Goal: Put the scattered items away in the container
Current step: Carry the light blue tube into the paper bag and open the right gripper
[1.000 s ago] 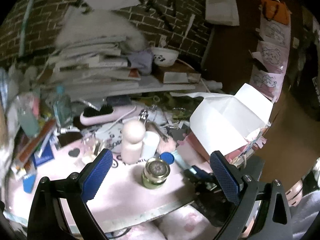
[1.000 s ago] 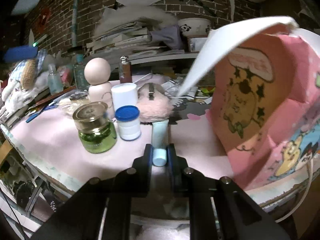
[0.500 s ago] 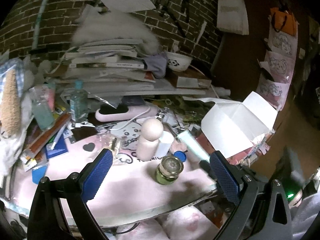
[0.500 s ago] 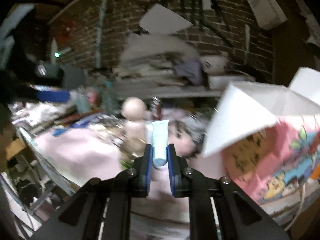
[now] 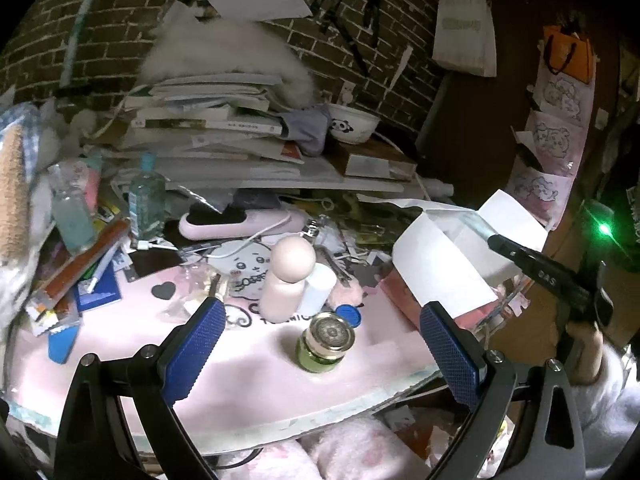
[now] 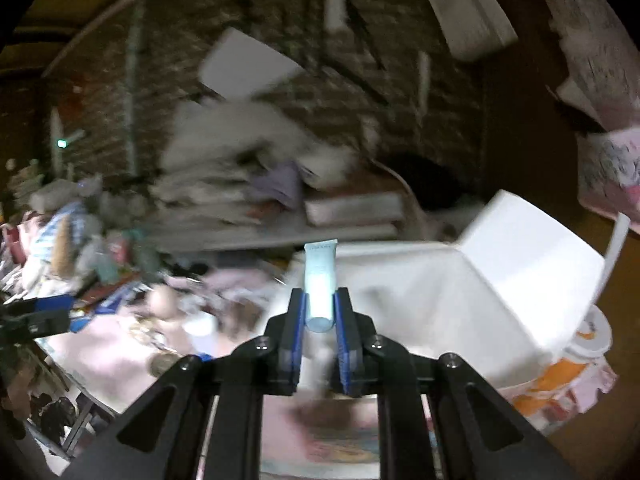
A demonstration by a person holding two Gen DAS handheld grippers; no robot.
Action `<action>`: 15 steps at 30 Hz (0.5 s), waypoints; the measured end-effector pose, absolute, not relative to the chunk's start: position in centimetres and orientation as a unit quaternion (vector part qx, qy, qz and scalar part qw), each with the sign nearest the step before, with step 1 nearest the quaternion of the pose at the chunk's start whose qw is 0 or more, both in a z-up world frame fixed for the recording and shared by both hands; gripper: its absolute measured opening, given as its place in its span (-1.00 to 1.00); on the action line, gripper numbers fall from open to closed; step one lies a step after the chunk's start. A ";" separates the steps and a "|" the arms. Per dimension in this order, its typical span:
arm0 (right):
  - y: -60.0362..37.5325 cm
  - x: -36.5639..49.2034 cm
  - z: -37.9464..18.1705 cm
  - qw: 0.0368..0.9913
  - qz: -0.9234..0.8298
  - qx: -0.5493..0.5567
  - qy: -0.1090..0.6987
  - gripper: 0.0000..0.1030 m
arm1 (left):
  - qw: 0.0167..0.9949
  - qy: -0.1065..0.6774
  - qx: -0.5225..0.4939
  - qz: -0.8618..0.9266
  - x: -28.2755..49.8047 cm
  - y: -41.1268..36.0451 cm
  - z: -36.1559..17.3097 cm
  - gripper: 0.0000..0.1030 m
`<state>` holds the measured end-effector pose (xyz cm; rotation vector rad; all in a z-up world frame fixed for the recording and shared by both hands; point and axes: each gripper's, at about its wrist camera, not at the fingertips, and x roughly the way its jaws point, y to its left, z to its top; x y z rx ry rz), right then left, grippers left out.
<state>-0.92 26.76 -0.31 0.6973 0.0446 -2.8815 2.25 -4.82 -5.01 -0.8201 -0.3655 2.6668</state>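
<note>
My right gripper (image 6: 320, 308) is shut on a pale blue tube (image 6: 320, 276), held in the air by the left rim of the paper bag (image 6: 492, 280), whose white inside gapes open. The right wrist view is blurred. In the left wrist view the bag (image 5: 440, 260) stands at the table's right edge, and the right gripper (image 5: 496, 242) hangs over its mouth. My left gripper (image 5: 320, 312) stands open and holds nothing, just in front of a green glass jar with a gold lid (image 5: 326, 340). Behind the jar are a pink round-headed bottle (image 5: 286, 276), a white cylinder (image 5: 318, 288), a blue-capped pot (image 5: 349, 314) and a pink puff (image 5: 346, 294).
A tall stack of books and papers (image 5: 208, 128) with a panda bowl (image 5: 352, 124) fills the back. A pink hairbrush (image 5: 240, 222), clear bottles (image 5: 146, 196) and pens (image 5: 84, 264) crowd the left side. The pink mat (image 5: 248, 368) ends at the table's near edge. A person's hand (image 5: 584, 352) holds the right gripper.
The right gripper has lifted the tube off the table and carried it up over the bag's open mouth. The left gripper has stayed open and nearly still.
</note>
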 end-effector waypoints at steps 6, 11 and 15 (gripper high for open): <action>28.6 -3.8 -0.7 0.086 -0.945 0.311 0.046 -0.75 | 0.158 -0.124 -0.298 0.933 1.8 -4.4 -5.6 0.89; 28.1 -3.5 -1.3 0.077 -0.946 0.308 0.067 -0.57 | 0.144 -0.122 -0.308 0.933 1.0 -4.8 -6.8 0.89; 27.6 -2.5 -1.2 0.097 -0.954 0.279 0.047 0.40 | 0.127 -0.117 -0.315 0.933 0.2 -5.2 -8.0 0.89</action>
